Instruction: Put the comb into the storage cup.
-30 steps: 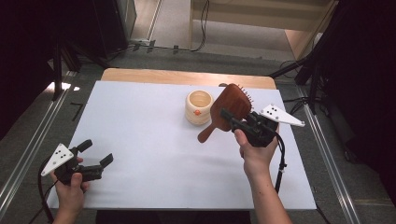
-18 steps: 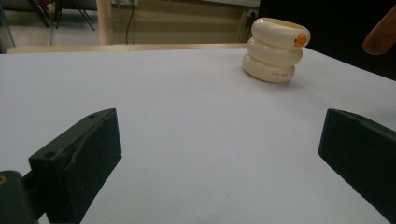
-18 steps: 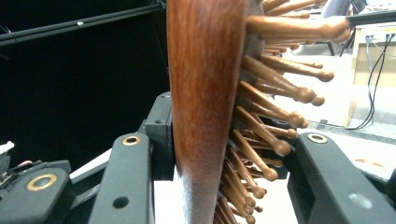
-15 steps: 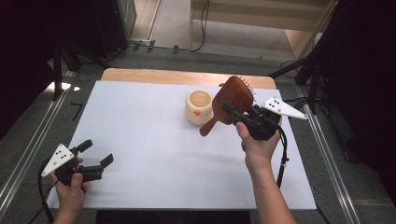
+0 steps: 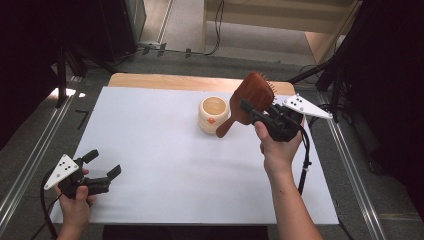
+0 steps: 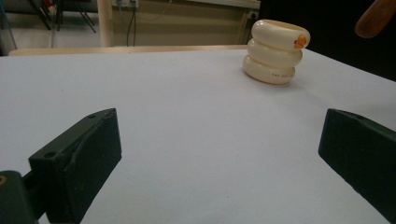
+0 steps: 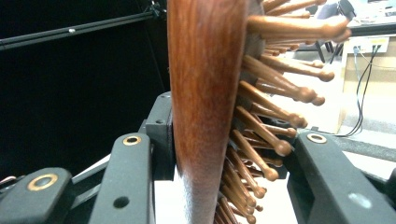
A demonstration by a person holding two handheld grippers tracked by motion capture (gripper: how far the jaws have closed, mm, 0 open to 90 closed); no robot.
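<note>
A dark wooden hairbrush with wooden pins is lifted off the table, its handle slanting down toward a cream ringed cup. My right gripper is shut on the brush head; in the right gripper view the brush stands edge-on between the jaws, pins pointing right. My left gripper rests open near the table's front left corner, nothing between its jaws. In the left gripper view that gripper faces the cup far across the white sheet, and the brush handle tip shows at top right.
A white sheet covers the table, with a strip of bare wood at the far edge. Metal rails run along both sides. Cables lie on the floor behind the table. A black cable trails from my right gripper.
My right hand has lifted the hairbrush higher and slightly away from me. The left gripper has stayed put.
</note>
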